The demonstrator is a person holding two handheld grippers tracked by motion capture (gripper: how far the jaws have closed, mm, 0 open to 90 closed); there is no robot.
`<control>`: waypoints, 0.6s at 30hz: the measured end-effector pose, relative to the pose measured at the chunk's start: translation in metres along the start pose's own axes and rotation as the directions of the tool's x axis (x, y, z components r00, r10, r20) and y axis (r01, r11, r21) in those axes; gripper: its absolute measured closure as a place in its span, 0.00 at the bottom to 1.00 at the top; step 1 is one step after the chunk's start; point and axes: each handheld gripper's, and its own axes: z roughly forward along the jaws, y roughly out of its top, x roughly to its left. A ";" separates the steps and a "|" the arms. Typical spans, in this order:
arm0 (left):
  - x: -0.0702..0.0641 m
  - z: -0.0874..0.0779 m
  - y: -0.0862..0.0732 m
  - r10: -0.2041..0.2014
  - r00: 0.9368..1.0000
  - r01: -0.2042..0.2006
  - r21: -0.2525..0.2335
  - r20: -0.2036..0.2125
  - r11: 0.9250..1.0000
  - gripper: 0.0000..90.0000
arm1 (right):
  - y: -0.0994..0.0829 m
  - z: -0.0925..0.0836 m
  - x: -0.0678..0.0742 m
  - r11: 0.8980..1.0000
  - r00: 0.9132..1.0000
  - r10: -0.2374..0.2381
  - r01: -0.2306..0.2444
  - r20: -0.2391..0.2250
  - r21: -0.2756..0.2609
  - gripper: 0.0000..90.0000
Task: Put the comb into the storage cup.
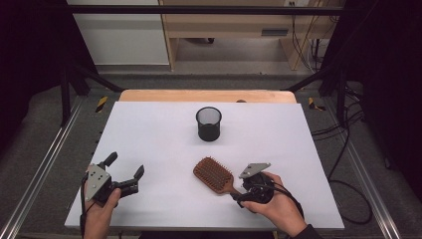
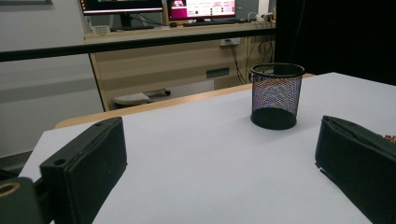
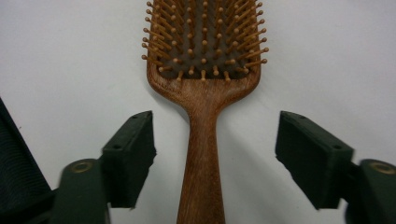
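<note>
The left gripper [image 1: 125, 167] rests at the table's [image 1: 159, 124] near left, jaws spread, nothing between them. Right of centre lies the brush [image 1: 215, 175], bristles up, its long axis slanting: head far-left, handle near-right. The right gripper [image 3: 215, 154] straddles the handle, jaws released, not touching it.

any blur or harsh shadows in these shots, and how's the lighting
High view: even light on the white table, dark surroundings, slightly soft overall, small shadow by the mesh cup. Left gripper view: cup sharp, near jaws soft, monitors at the top glare bright. Right gripper view: hairbrush sharp with a faint shadow to its right, jaw edges blurred.
</note>
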 end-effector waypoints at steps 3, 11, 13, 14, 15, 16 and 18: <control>0.000 0.000 0.000 0.000 1.000 0.000 -0.001 0.000 1.000 0.02 | 0.003 0.006 0.003 1.000 1.000 0.011 -0.011 0.002 0.009 0.18; 0.001 -0.001 0.000 -0.001 1.000 0.001 -0.002 -0.003 1.000 0.02 | 0.007 0.019 0.007 0.998 0.999 -0.007 0.009 -0.035 0.069 0.08; 0.001 -0.001 0.000 -0.001 1.000 0.001 -0.002 -0.003 1.000 0.02 | 0.008 0.022 0.008 0.995 0.999 -0.008 0.012 -0.041 0.094 0.09; 0.001 -0.001 0.000 -0.001 1.000 0.001 -0.002 -0.003 1.000 0.02 | 0.009 0.023 0.009 0.995 0.999 -0.008 0.012 -0.038 0.104 0.10; 0.001 -0.001 0.000 0.000 1.000 0.000 -0.003 -0.003 1.000 0.02 | 0.009 0.024 0.009 0.994 0.999 -0.009 0.013 -0.033 0.113 0.12; 0.001 -0.001 0.000 0.000 1.000 0.000 -0.003 -0.004 1.000 0.02 | 0.010 0.026 0.008 0.992 1.000 -0.003 0.007 -0.028 0.126 0.19; 0.001 -0.001 0.000 -0.001 1.000 0.001 -0.003 -0.004 1.000 0.02 | 0.011 0.027 0.007 0.991 1.000 0.000 0.003 -0.026 0.131 0.23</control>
